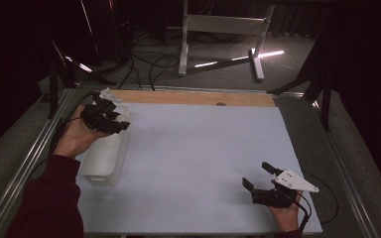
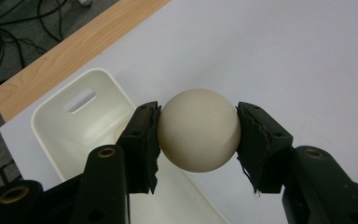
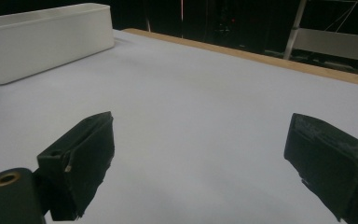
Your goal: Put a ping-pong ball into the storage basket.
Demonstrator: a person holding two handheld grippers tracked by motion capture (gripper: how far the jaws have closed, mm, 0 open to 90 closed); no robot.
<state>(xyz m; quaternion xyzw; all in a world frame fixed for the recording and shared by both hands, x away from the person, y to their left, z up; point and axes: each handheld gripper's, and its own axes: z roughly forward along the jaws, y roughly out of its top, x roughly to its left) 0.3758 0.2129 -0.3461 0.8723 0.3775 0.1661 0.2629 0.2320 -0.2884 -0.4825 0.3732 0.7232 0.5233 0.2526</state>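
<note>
Left gripper (image 2: pixel 198 135) fingers squeezing a ball (image 2: pixel 198 130) over the white bin (image 2: pixel 56 121); right gripper (image 3: pixel 200 163) fingers wide apart above the counter (image 3: pixel 205 93)

Cream ball (image 2: pixel 198 130) clamped between black pads (image 2: pixel 145 147) of left gripper (image 2: pixel 198 140). Held above near edge of white bin (image 2: pixel 56 126). Pale table (image 2: pixel 279 56) beyond.

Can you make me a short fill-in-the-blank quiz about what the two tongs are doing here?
1. The left tongs are shut on a cream ____.
2. Below the ball sits a white ____ with a handle slot.
3. The right tongs hold nothing; their jaws stand ____.
4. The bin rests on a pale sheet near the table's ____ strip.

Missing words: ball; bin; open; wooden
</note>
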